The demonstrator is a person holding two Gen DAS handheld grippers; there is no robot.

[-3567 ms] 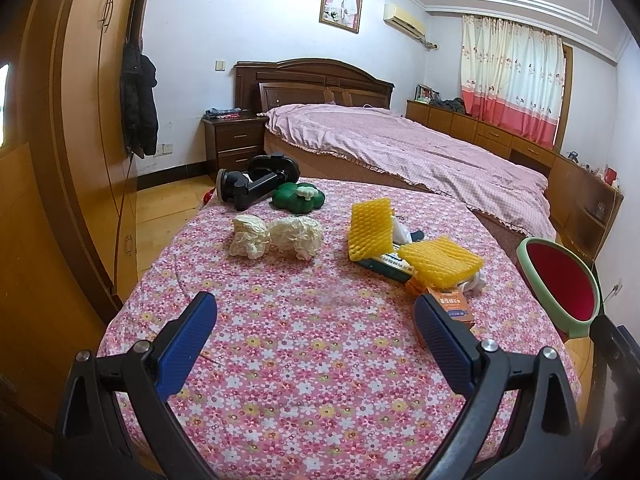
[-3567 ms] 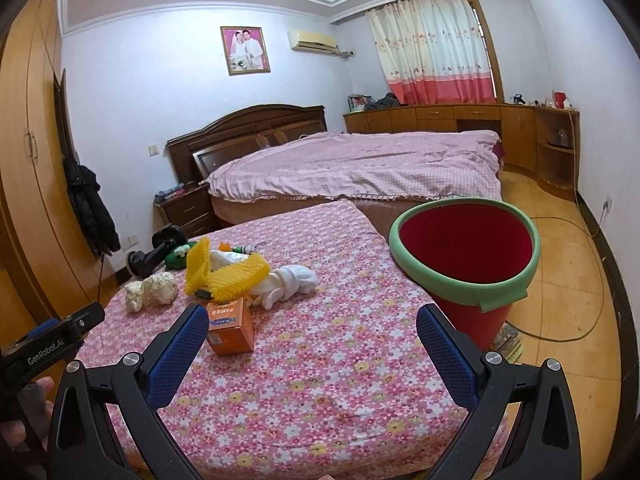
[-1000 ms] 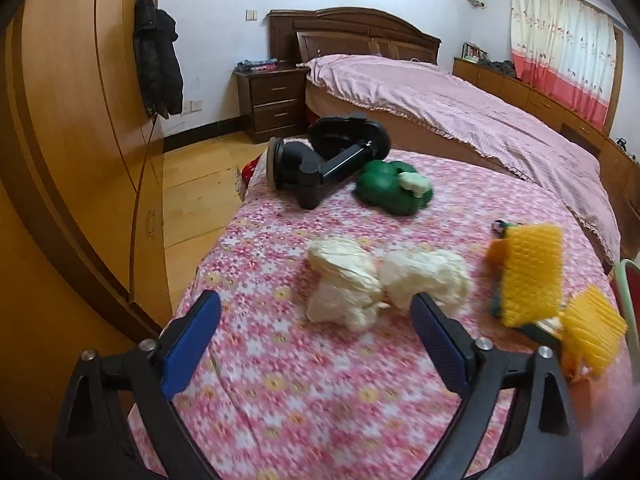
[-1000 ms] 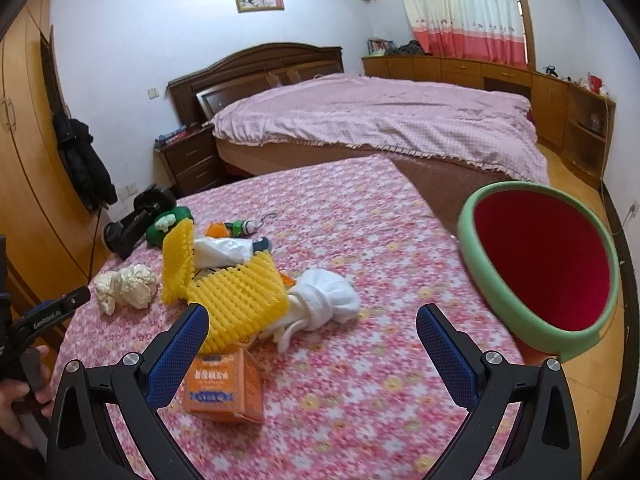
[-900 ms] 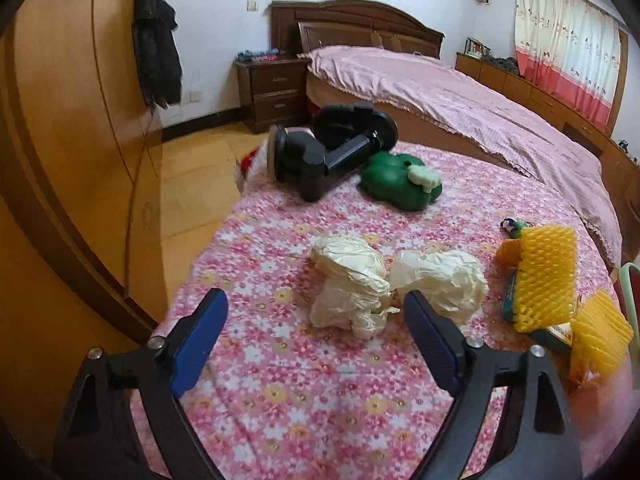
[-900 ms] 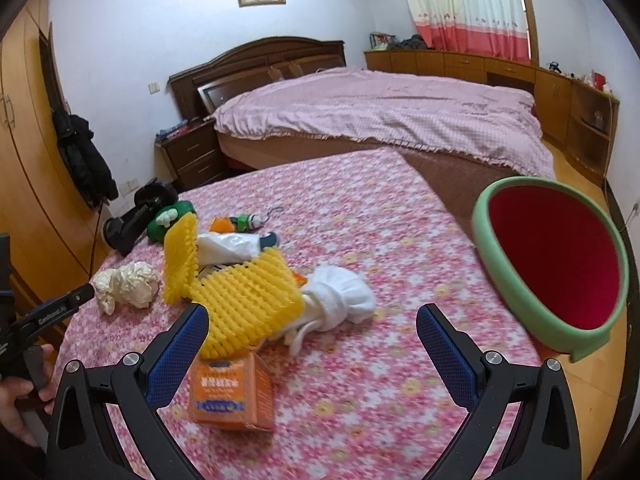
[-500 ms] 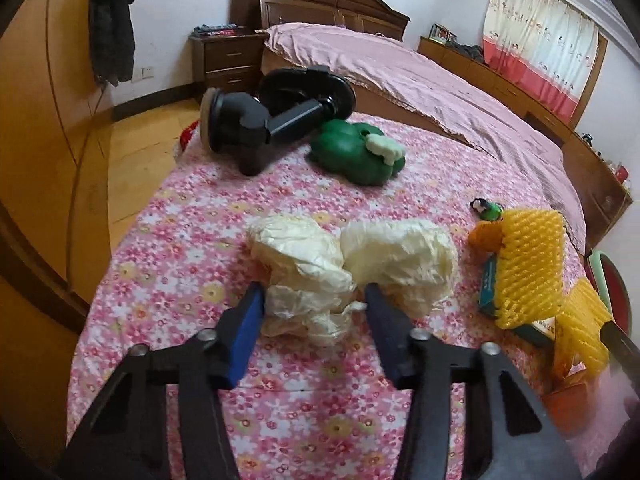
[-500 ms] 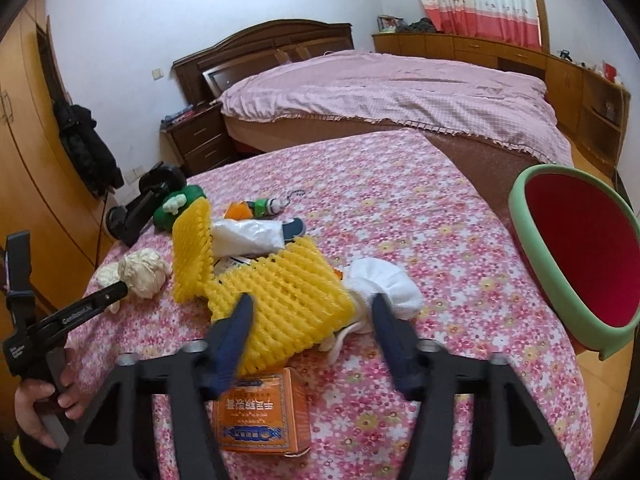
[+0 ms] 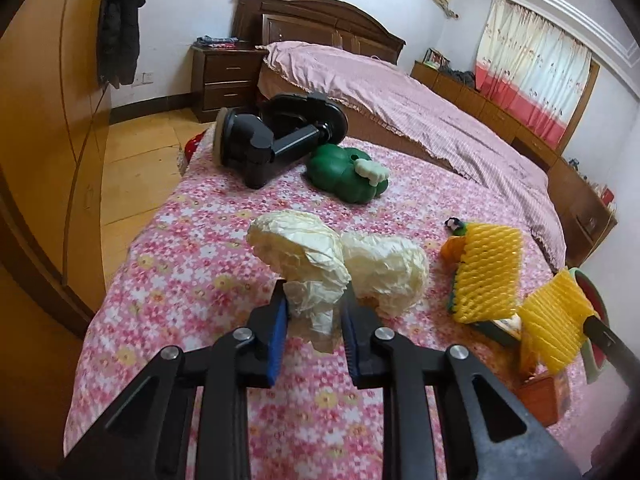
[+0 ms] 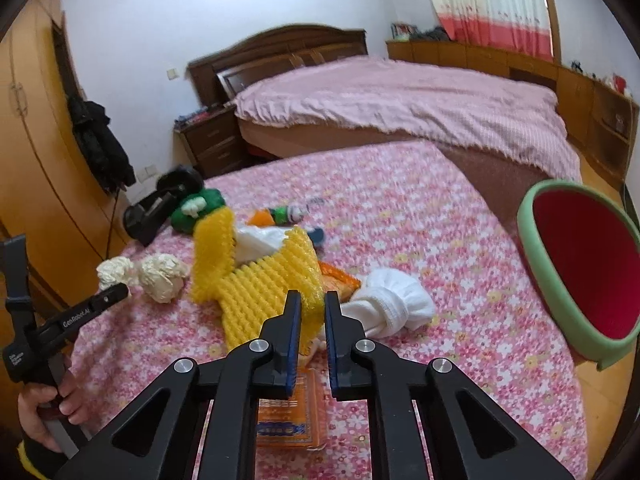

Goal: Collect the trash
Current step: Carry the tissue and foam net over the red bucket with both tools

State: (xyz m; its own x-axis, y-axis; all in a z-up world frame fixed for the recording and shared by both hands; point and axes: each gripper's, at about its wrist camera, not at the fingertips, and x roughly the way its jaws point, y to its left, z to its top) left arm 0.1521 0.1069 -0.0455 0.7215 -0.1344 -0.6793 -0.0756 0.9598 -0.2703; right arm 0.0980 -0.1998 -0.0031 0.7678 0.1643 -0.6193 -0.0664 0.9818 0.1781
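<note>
Now the left gripper (image 9: 314,312) has its jaws clamped on a paper wad (image 9: 298,254) at the worktop's (image 9: 192,248) 9 o'clock edge, a second wad (image 9: 386,270) touching it at 3 o'clock. Meanwhile the right gripper's (image 10: 308,312) jaws pinch yellow foam net (image 10: 264,284) mid-worktop; the red bin (image 10: 588,276) stands well apart at 3 o'clock.

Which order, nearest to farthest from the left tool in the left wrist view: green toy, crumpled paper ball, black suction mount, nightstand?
1. Crumpled paper ball: clamped between the pads of the left tool.
2. Green toy: mid-table, ahead and slightly right.
3. Black suction mount: far table edge, left of the toy.
4. Nightstand: on the floor by the back wall.
</note>
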